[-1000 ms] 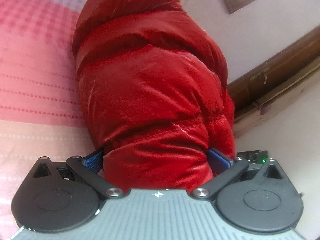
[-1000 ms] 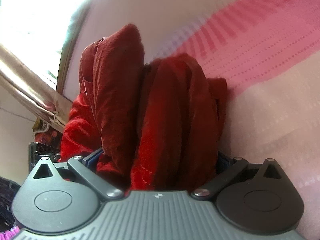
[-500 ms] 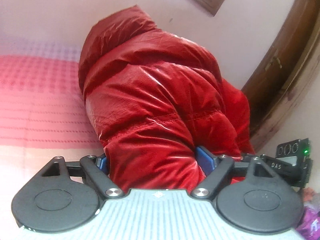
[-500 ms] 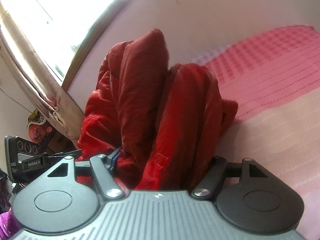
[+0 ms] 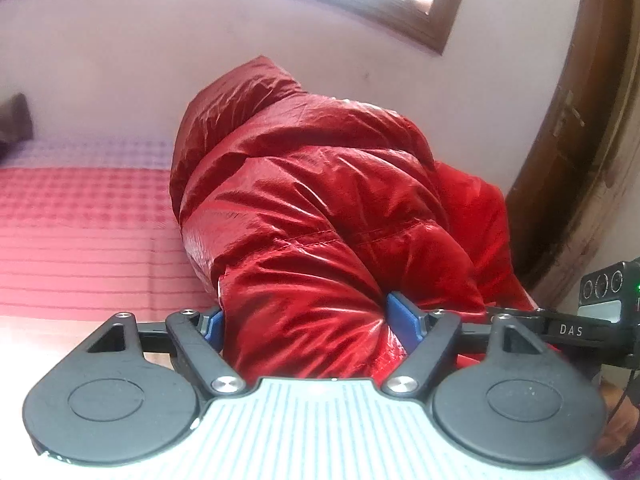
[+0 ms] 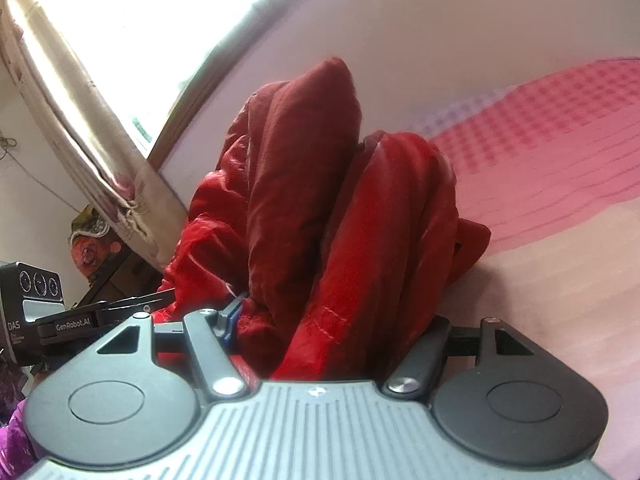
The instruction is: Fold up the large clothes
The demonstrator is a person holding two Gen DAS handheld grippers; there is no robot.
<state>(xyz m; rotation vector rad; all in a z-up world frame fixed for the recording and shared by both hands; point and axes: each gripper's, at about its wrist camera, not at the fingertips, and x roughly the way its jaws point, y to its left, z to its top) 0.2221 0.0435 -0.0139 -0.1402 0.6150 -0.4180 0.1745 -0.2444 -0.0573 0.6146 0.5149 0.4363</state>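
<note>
1. In the left wrist view, a pink checked bedcover (image 5: 80,224) fills the left side, turning paler and lilac toward the wall behind it.
2. A red puffer jacket (image 5: 320,208) rises from the middle of that view in a bunched, glossy mound. Its quilted panels are divided by stitched seams and the fabric is creased and shiny where light strikes.
3. The left gripper (image 5: 308,320) has a thick roll of the jacket between its blue pads (image 5: 404,320). Its jaws are closing, and the padding bulges out against both pads, so the cloth is pinched.
4. To the right stand a window frame (image 5: 436,12) high on the wall and a dark wooden door frame (image 5: 560,140).
5. In the right wrist view, a cream curtain (image 6: 80,128) hangs at the left by a bright window.
6. The jacket (image 6: 312,200) stands in two upright folds, darker maroon at the top and brighter red lower down, with a stitched hem near the camera.
7. The right gripper (image 6: 332,324) stands part-way closed on these folds, which fill the gap between its fingers.
8. The bedcover (image 6: 552,152) lies at the right.
</note>
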